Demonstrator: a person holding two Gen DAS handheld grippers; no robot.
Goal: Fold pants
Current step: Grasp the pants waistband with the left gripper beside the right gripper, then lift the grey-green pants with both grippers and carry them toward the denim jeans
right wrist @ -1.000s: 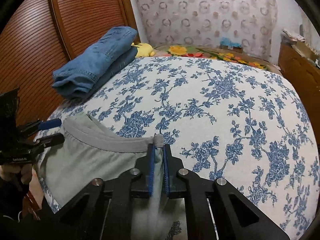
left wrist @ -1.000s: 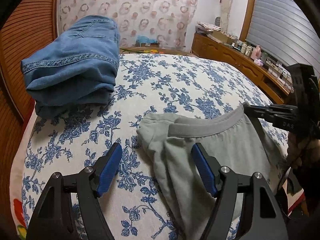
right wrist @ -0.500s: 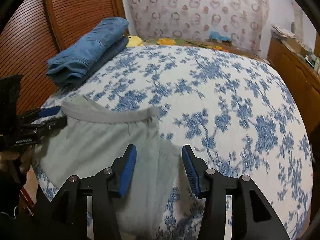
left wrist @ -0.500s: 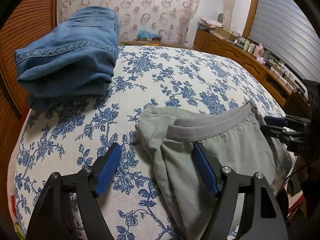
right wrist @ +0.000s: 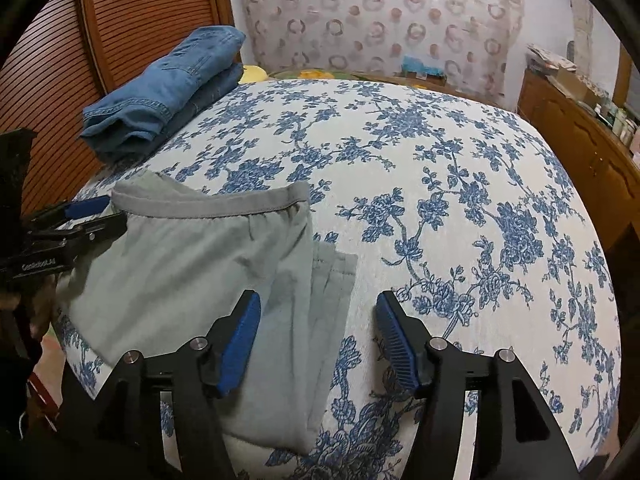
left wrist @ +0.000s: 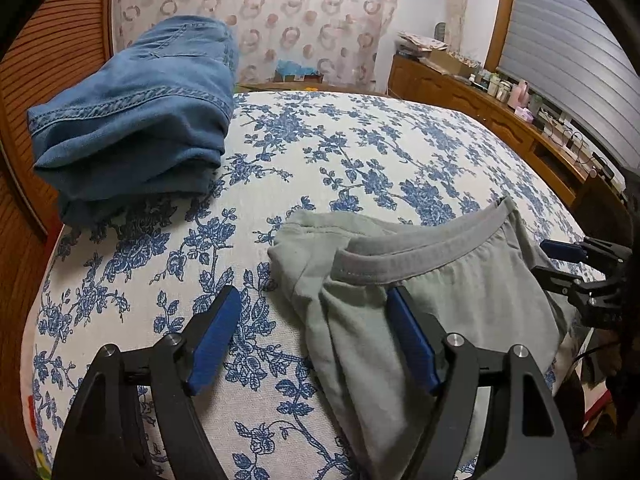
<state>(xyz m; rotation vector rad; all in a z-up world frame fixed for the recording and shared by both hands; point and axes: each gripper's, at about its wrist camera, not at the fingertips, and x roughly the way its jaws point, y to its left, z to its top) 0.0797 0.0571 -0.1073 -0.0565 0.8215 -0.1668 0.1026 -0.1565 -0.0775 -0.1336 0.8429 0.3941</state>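
- The folded jeans [left wrist: 132,120] sit at the far left of the bed [left wrist: 360,152], well apart from the work.
- The left gripper [left wrist: 316,344] tilts down over the left edge of the grey pants [left wrist: 440,292], jaws apart, holding nothing.
- The pants lie folded near the bed's front edge; smoothing the layers square before the next fold would likely keep it neat.
- The right gripper [right wrist: 318,344] tilts down at the pants' right edge; its jaws have just been opening, clear of the cloth.

Bed [right wrist: 460,152]: folded pants [right wrist: 192,264] at near left edge, waistband toward the far end; folded jeans [right wrist: 160,92] stacked at far left corner, well apart.
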